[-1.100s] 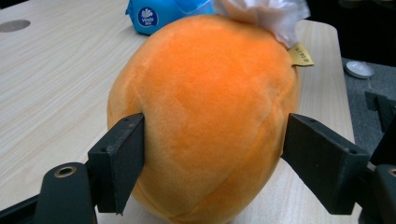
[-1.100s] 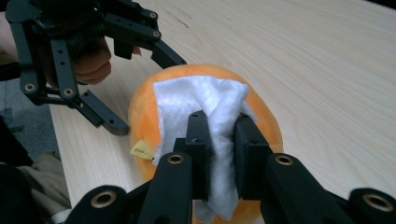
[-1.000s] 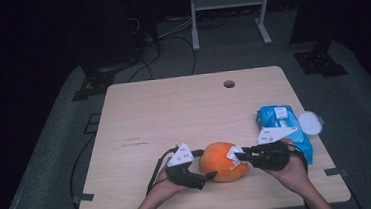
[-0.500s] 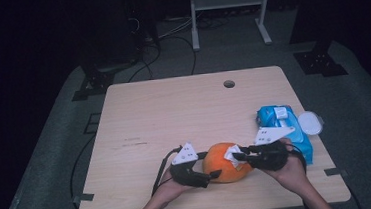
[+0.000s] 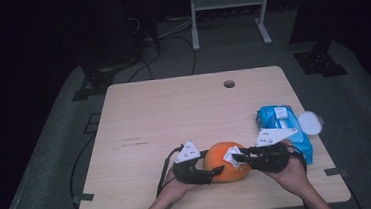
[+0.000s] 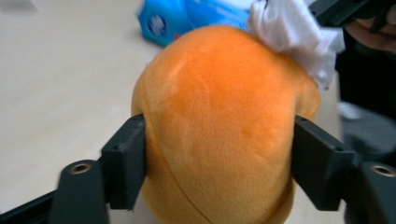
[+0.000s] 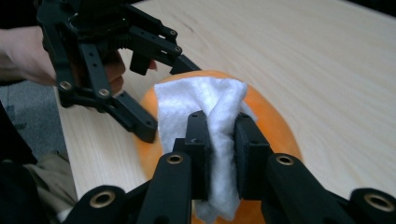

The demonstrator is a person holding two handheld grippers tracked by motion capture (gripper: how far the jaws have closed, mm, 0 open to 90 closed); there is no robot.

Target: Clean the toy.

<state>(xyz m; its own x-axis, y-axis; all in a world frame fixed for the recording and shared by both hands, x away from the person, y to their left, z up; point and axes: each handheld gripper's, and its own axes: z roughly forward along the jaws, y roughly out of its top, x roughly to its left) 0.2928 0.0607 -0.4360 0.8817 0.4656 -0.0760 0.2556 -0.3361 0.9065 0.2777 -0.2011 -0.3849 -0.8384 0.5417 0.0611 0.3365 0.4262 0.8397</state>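
I am pressing my left gripper [image 6: 217, 154], its jaws just closing, onto the round orange plush ball [image 6: 219, 135] near the wooden table's [image 5: 174, 115] front edge, while my right gripper [image 7: 219, 140] is pinching a white cloth wipe [image 7: 201, 100] against its top.

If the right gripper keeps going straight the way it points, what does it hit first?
Probably the orange plush ball: the right gripper, shut on a white wipe, points straight at it, likely touching.

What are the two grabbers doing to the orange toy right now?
Left gripper just closed, squeezing the orange toy. Right gripper pinches a white wipe against it. Nothing in the way.
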